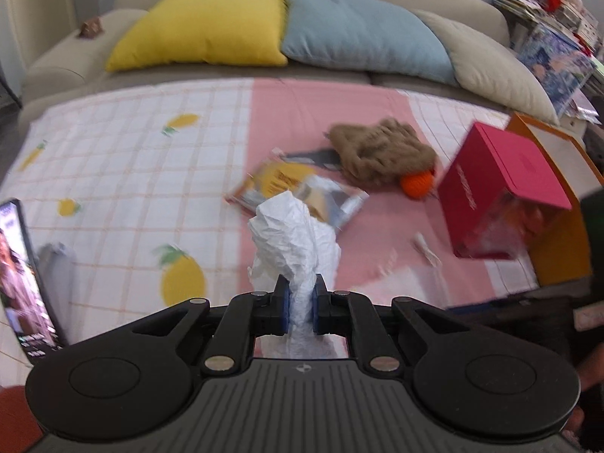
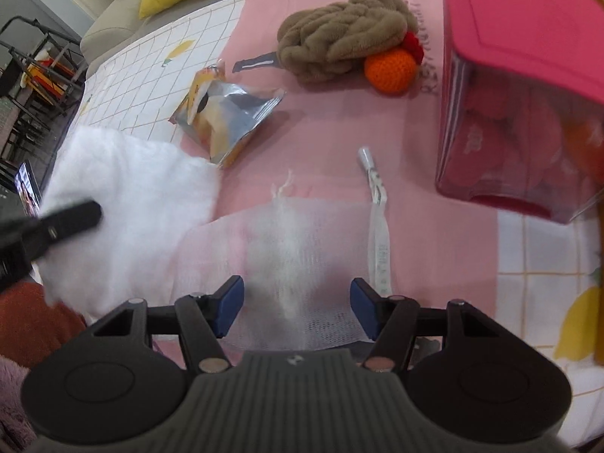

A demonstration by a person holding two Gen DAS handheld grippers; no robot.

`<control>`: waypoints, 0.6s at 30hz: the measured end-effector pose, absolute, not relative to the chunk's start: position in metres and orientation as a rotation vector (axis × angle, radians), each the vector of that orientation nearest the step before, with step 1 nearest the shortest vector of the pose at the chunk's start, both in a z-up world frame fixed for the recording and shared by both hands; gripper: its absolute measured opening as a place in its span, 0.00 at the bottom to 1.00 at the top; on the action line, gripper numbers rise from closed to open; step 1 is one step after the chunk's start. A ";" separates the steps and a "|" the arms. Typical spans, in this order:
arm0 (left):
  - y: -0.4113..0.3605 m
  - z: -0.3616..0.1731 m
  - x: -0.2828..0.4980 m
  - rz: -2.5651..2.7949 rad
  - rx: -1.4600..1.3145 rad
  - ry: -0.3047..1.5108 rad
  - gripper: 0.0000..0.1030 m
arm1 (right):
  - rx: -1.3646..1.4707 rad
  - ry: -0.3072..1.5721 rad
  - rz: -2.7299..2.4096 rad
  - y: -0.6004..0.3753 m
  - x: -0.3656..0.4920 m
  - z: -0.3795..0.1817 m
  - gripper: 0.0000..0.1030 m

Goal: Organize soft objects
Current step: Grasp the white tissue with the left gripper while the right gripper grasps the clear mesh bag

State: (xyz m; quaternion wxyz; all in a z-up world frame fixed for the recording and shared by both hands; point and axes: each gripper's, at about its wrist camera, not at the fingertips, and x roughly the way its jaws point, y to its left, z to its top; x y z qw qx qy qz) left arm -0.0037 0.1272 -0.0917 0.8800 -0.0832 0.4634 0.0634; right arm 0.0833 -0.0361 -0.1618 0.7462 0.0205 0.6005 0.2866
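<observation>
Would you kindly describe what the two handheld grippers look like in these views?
Both match. The left gripper and right gripper have a ribbed dark-grey body with a small emblem, two round black side discs, black linkage arms joined by silver pins, and black fingers faced with blue pads. No cables or sleeves are clearly visible.

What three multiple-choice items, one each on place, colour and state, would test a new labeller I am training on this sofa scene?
1. Where does the orange crocheted ball lie?
A. against the brown fuzzy plush bundle
B. on the yellow square cushion
C. inside the foil snack bag

2. What colour is the lid of the clear-walled storage box?
A. blue
B. pink-red
C. green

3. How is the left gripper?
A. wide open
B. shut on nothing
C. shut on the crumpled white tissue

Key: 1 A, the ball touches the bundle's edge; 2 B, the lid shows pink-red in both views; 3 C, the blue pads pinch the tissue.
</observation>
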 end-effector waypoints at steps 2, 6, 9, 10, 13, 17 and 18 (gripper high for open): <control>0.122 -0.097 -0.002 0.109 -0.187 0.983 0.11 | 0.072 1.333 0.643 -0.036 0.084 -0.166 0.41; 0.115 -0.099 0.000 0.101 -0.172 0.999 0.11 | 0.076 1.322 0.670 -0.035 0.080 -0.161 0.28; 0.114 -0.097 -0.001 0.104 -0.163 0.996 0.11 | 0.060 1.301 0.662 -0.037 0.079 -0.151 0.15; 0.115 -0.096 -0.001 0.108 -0.162 0.997 0.11 | 0.070 1.298 0.658 -0.040 0.079 -0.147 0.13; 0.115 -0.095 -0.002 0.113 -0.164 0.998 0.11 | 0.080 1.284 0.662 -0.048 0.081 -0.140 0.03; 0.113 -0.086 -0.006 0.121 -0.151 0.979 0.11 | 0.102 1.248 0.662 -0.058 0.080 -0.126 0.01; 0.112 -0.082 -0.007 0.122 -0.146 0.971 0.11 | 0.110 1.237 0.665 -0.063 0.080 -0.120 0.01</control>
